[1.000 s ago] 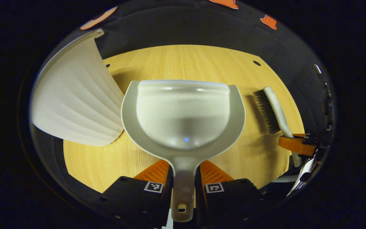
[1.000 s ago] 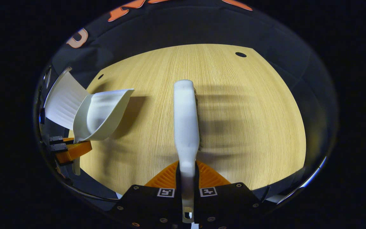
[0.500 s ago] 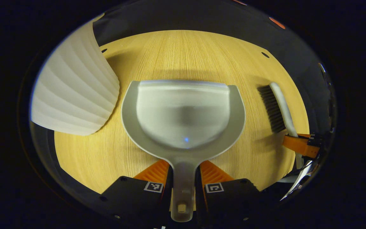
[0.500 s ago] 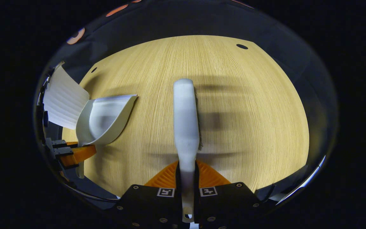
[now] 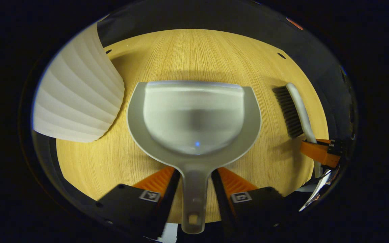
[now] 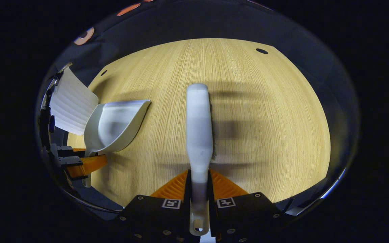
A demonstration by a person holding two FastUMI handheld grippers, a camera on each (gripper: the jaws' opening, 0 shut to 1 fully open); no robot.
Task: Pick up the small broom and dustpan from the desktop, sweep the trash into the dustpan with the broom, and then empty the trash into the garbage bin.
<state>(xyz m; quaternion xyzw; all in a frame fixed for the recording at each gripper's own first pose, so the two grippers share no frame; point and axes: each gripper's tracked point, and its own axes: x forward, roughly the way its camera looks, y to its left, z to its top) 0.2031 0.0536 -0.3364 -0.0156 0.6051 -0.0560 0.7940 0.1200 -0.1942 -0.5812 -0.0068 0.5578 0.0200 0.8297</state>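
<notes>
Lying between parted fingers (image 5: 230, 180): dustpan (image 5: 193, 118)

— Was there any text, brand or number that could be read?

— No, none. Small square black-and-white coded markers stood on the left gripper (image 5: 195, 184) and on the right gripper (image 6: 199, 184) — patterns only, no letters. The dustpan (image 5: 194, 118) and the broom (image 6: 199, 128) carried no label.

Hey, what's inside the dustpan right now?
The dustpan scoop looks empty: bare grey plastic, a shadow and a small light glint, no trash visible. The desktop beneath it is covered.
</notes>
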